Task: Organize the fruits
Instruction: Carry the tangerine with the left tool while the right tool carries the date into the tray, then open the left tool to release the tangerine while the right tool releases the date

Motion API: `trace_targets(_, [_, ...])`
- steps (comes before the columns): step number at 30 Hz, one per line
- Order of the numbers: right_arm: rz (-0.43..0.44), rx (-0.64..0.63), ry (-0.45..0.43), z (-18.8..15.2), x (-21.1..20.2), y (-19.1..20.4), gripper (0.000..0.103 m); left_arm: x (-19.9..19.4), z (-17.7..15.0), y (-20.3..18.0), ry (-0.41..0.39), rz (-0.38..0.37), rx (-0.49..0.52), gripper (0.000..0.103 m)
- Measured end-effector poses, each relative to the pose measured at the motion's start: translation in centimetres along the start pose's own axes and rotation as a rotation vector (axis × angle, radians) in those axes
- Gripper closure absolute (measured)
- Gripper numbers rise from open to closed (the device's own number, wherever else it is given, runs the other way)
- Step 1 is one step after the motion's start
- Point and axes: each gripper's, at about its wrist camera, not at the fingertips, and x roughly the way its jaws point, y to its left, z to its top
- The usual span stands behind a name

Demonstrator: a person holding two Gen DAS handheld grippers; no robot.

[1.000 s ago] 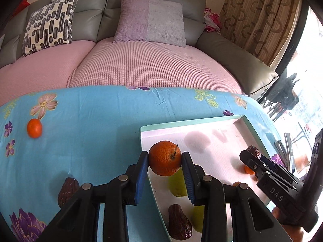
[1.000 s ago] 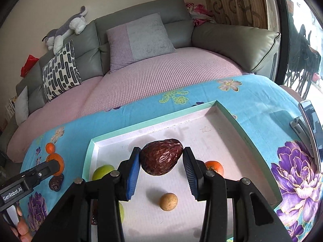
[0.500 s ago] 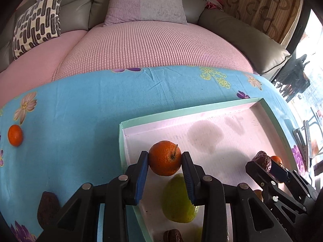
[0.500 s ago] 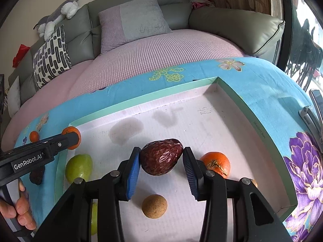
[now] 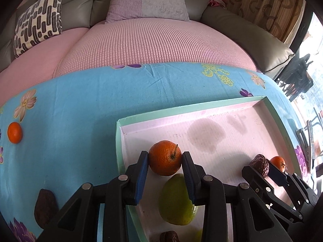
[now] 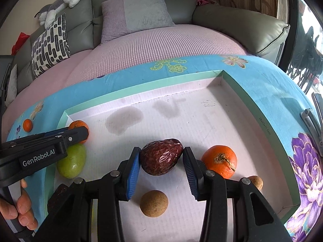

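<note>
So the left gripper is clamped on a round orange tangerine with a little stem, pinched between the two blue-padded fingers. It's held over the near-left corner of the shallow mint-green cardboard tray with a pale pink floor, just past a yellow-green pear-shaped fruit that's lying on the tray floor right under the tongs. A dark wrinkled fruit is partly seen at the bottom edge of the tray.

The right gripper is closed around a big wrinkly dark-red date-shaped fruit, squeezed from both sides by the blue pads. It's held above the middle of the tray, though whether it's touching the floor can't be told. Just to the right of those tongs a second orange tangerine with a dry stem is sitting in the tray, a round tan longan-like fruit is seen below the pads, and another small tan one is tucked behind the right finger.

Outside the tray, on the blue flower-print tablecloth, a small orange mandarin is left far to the left, and a dark brown wrinkled fruit is lying near the left tongs' handle. A pink-covered grey sofa is seen behind the table.
</note>
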Motion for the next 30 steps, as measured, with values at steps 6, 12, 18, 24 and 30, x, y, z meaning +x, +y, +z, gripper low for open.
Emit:
trace_targets(6, [-0.003, -0.005, 0.001, 0.0, 0.1, 0.1, 0.059, -0.2, 0.1, 0.0, 0.008, 0.010, -0.009, 0.066])
trace_targets(12, [-0.008, -0.010, -0.001, 0.0, 0.0, 0.3, 0.059, -1.0, 0.3, 0.4, 0.000, 0.010, -0.027, 0.060])
trace_targets(18, [-0.012, -0.020, -0.010, 0.1, -0.3, 0.3, 0.057, -3.2, 0.0, 0.3, -0.015, -0.004, -0.033, 0.055])
trace_targets(24, [-0.033, -0.048, -0.008, 0.3, -1.4, 0.9, 0.056, -5.6, -1.8, 1.4, -0.044, -0.003, -0.073, 0.055])
trace_targets(30, [-0.048, -0.064, -0.029, 0.3, -2.9, 1.1, 0.041, -7.2, -4.5, 3.7, -0.060, 0.041, -0.122, 0.043])
